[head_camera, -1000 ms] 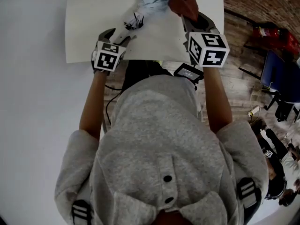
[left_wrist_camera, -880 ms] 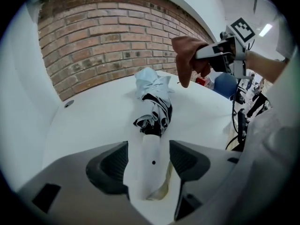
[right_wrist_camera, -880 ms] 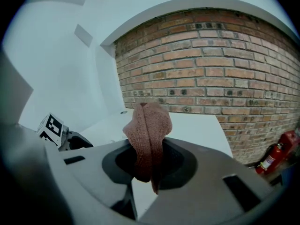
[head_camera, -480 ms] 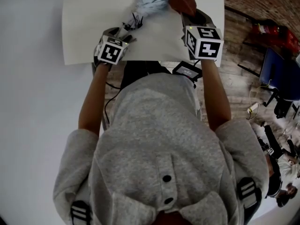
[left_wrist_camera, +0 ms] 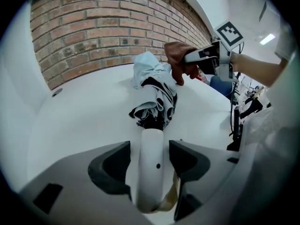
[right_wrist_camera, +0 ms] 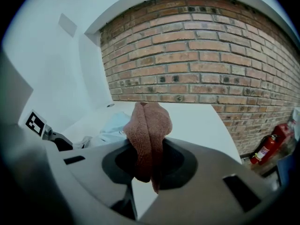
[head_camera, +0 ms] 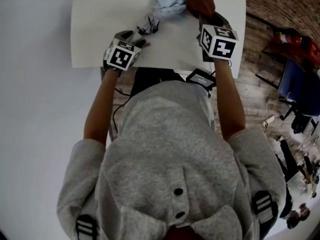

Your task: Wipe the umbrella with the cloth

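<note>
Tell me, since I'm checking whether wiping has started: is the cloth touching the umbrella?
Touching. The left gripper view shows the cloth pressed against the folded canopy of the umbrella, with no gap between them.

We see a white table (head_camera: 100,29) standing before a red-brown brick wall (right_wrist_camera: 201,55), with a small round hole (left_wrist_camera: 56,93) in the tabletop near its far edge. To the right of the table we find a plank floor (head_camera: 252,91), a red fire extinguisher (right_wrist_camera: 263,150) at the foot of the bricks, and a blue piece of furniture (head_camera: 300,86) too dark to name. Nearest to us, a grey hooded top (head_camera: 175,164) with two dark buttons fills the lower head view, and a strip light (left_wrist_camera: 268,39) glows on the ceiling.
</note>
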### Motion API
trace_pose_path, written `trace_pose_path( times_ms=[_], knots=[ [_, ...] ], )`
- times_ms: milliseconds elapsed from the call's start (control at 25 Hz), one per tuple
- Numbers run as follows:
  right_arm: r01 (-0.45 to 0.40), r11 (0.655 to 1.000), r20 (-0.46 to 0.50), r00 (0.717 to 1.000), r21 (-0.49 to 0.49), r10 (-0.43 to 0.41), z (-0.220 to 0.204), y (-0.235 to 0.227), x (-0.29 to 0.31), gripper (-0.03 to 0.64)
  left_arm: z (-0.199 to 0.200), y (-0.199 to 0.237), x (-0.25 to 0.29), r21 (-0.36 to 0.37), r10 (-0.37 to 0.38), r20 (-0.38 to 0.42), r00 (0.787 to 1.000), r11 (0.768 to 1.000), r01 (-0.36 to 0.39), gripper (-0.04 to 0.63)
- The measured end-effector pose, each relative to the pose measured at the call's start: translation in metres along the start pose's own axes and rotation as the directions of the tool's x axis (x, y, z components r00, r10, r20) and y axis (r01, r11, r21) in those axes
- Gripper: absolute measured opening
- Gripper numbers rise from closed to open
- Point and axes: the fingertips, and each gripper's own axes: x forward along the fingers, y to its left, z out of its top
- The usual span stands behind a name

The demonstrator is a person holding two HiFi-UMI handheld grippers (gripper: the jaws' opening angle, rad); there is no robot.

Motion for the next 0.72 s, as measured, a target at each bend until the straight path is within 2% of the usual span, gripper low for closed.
trace_pose_path(
  times_ms=[160,320,400,560,720],
  knots=[
    [0.019,1.0,-0.006,1.0,0.011,-0.018,-0.002,-0.003,0.005,0.081,0.001,0.008,-0.005,-0.033,0.008,0.02,1.0,0.999,-0.008,0.268],
    [0.027,1.0,-0.017,0.999,0.005,-0.027,-0.007,0.0,0.01,0.081,0.0,0.008,-0.001,0.013,0.006,-0.002,1.0,1.0,-0.006,0.268],
    [0.023,1.0,-0.023,0.999,0.007,-0.023,-0.01,0.004,0.013,0.081,0.0,0.009,-0.001,0.011,0.01,0.003,1.0,1.0,-0.01,0.268],
    [-0.006,1.0,-0.045,0.999,0.003,0.007,-0.017,0.014,0.018,0.081,0.001,0.009,-0.001,0.011,0.014,0.015,1.0,1.0,-0.014,0.268],
    [-0.084,0.996,-0.069,0.994,-0.007,0.083,-0.03,0.046,0.021,0.081,-0.001,0.008,-0.001,0.008,0.012,0.016,1.0,1.0,-0.012,0.268]
  ],
)
